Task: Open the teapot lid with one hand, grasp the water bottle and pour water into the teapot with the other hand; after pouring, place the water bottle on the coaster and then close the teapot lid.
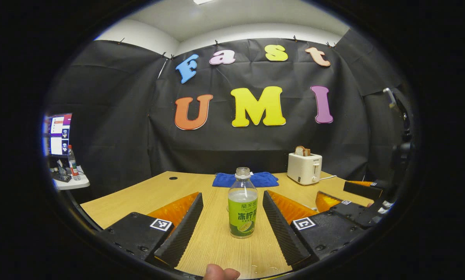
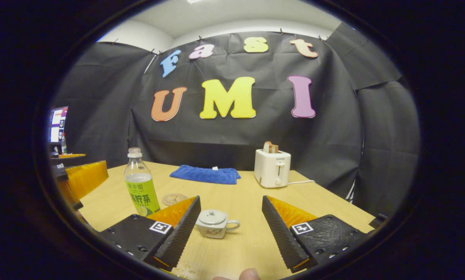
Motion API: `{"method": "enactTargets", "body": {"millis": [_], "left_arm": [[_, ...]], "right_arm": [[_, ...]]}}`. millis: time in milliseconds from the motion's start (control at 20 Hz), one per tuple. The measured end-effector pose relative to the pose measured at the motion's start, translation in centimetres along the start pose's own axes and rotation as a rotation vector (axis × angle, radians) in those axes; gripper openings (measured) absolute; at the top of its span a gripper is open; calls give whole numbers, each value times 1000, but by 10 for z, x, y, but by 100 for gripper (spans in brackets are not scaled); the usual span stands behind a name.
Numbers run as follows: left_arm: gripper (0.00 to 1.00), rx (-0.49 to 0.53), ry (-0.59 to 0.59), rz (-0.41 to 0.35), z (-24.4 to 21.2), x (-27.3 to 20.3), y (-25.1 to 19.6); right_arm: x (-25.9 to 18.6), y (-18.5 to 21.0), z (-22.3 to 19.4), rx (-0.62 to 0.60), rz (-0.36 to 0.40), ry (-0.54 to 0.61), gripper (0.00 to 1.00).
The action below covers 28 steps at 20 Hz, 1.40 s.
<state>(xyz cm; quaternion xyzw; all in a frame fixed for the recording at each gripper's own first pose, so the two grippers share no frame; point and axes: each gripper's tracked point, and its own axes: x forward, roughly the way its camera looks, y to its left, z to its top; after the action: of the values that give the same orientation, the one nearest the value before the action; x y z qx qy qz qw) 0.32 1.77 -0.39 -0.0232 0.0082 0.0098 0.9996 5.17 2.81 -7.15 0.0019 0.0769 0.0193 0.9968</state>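
Setting: black-draped booth around a wooden tabletop (image 2: 325, 202), with a white toaster (image 2: 272, 168) and a blue cloth (image 2: 205, 174) toward its far edge.
Water bottle: the water bottle (image 1: 242, 203) stands upright, uncapped, straight ahead of the left gripper (image 1: 232, 229) and centred in its gap.
Left gripper: spread wide, empty, both fingers clear of the bottle.
Teapot: the small teapot (image 2: 215, 223), lid on, sits just ahead of the right gripper (image 2: 230, 230), nearer its left finger.
Right gripper: wide open, holding nothing.
Coaster: the round coaster (image 2: 174, 199) lies between bottle and teapot, nearer the far edge.
Key relation: each gripper faces its own target; the lid likely comes first.
Unclear: lid knob is small; the teapot's spout is hidden.
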Motion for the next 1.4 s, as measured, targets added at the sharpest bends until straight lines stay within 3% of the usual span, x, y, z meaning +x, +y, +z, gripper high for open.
{"method": "enactTargets", "body": {"millis": [500, 650, 800, 850, 900, 1200, 1400], "left_arm": [[96, 2, 0, 32, 3, 4, 17], [97, 3, 2, 42, 0, 4, 23], [96, -4, 11, 47, -3, 5, 26], [96, -6, 12, 47, -4, 6, 27], [96, -7, 15, 47, -5, 7, 27], [96, -8, 15, 45, -5, 7, 27], [96, -20, 25, 39, -9, 8, 26]], "right_arm": [[58, 22, -29, -24, 3, 69, 95], [71, 28, -40, -25, 15, 110, 69], [74, 32, -40, -33, 31, 120, 56], [76, 33, -40, -41, 32, 125, 47], [74, 35, -42, -45, 46, 131, 47], [77, 32, -46, -31, 26, 134, 9], [80, 34, -44, -45, 44, 146, 6]]}}
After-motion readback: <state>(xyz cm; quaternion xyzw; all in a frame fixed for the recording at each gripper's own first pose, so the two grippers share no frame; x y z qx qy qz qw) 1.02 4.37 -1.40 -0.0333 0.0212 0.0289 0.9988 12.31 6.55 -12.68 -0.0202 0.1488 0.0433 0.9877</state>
